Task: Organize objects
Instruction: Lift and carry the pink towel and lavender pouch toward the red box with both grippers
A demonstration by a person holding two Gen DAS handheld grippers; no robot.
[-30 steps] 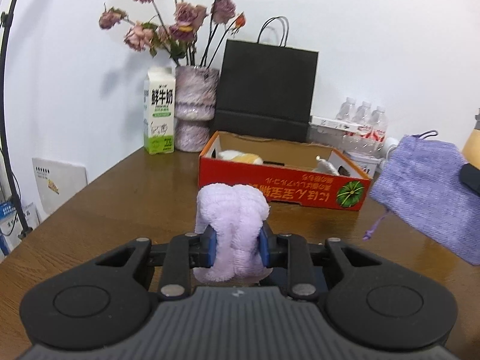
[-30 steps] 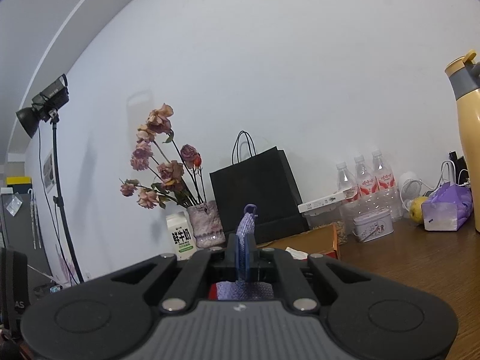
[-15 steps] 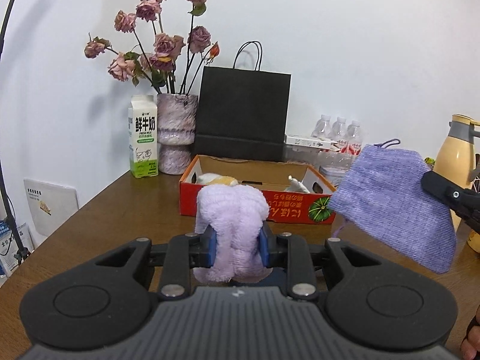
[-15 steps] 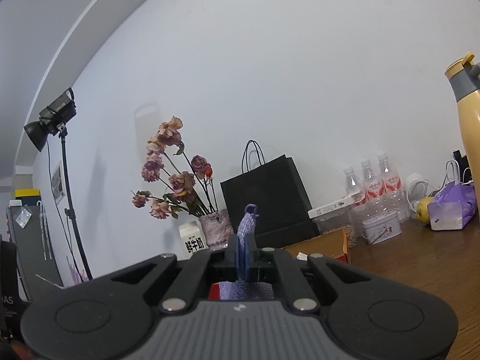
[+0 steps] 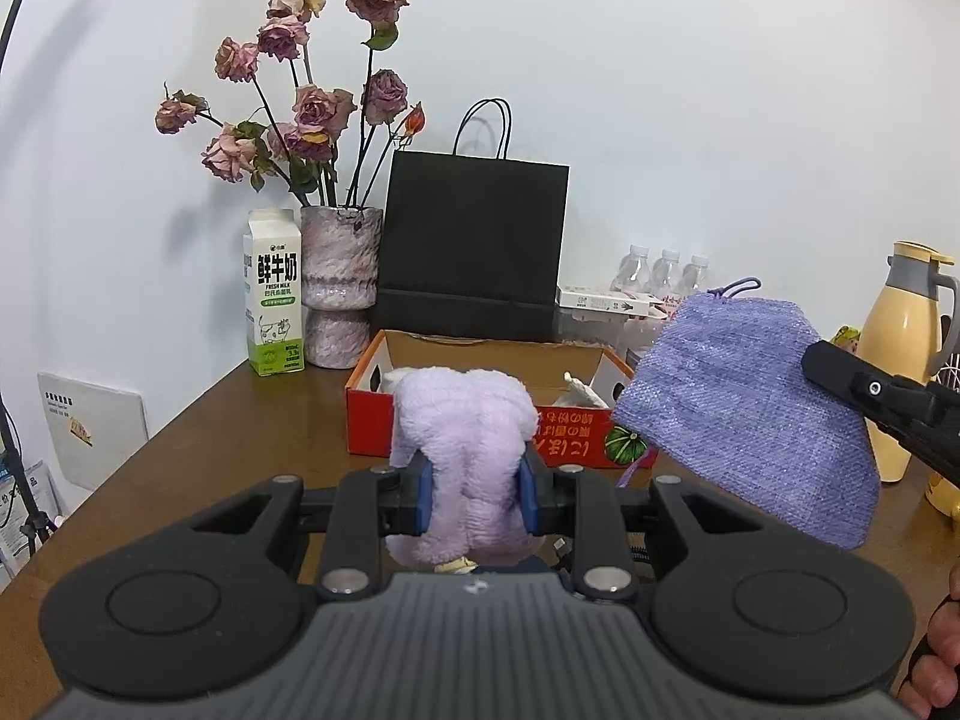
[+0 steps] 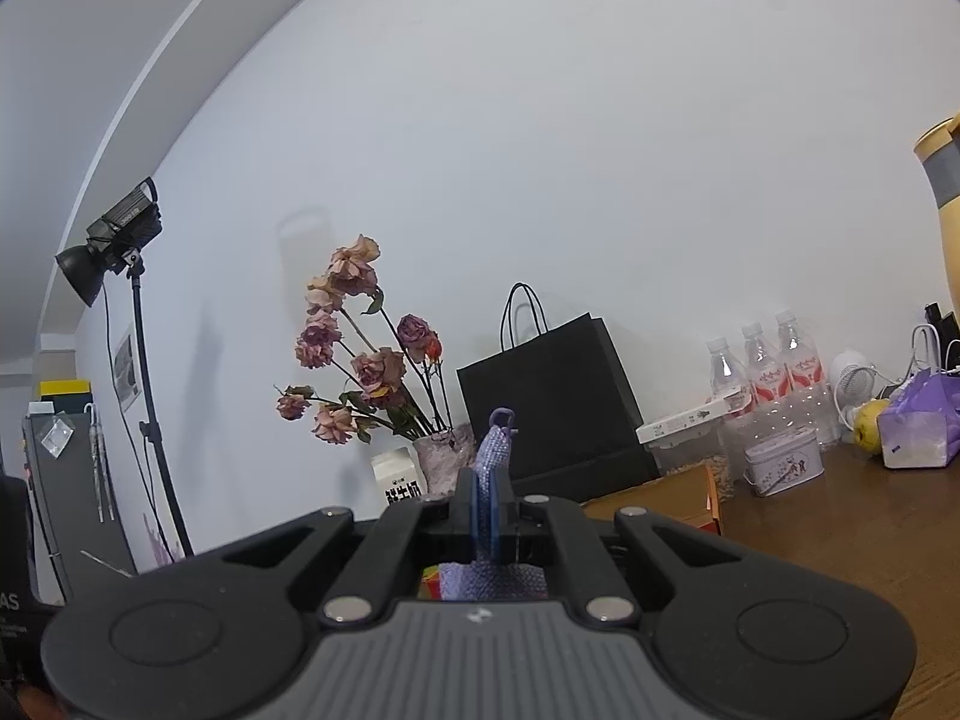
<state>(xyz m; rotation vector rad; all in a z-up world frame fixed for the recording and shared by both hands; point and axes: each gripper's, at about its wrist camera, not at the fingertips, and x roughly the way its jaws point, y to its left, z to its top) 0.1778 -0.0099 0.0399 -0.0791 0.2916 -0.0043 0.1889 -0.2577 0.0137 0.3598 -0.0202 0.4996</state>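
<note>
Above the near part of the wooden table [image 5: 198, 438], a fluffy lilac plush [image 5: 465, 456] is pinched between the blue pads of the left gripper [image 5: 473, 495]. To its right, a purple knitted pouch [image 5: 744, 414] is held off the table, its edge clamped in the pressed-together right gripper [image 6: 487, 516]. Just beyond both, a red cardboard box [image 5: 564, 441] is seen.

left gripper [image 5: 472, 495] clamped on something, right gripper [image 6: 486, 519] pinched fully closed, both raised.
</note>
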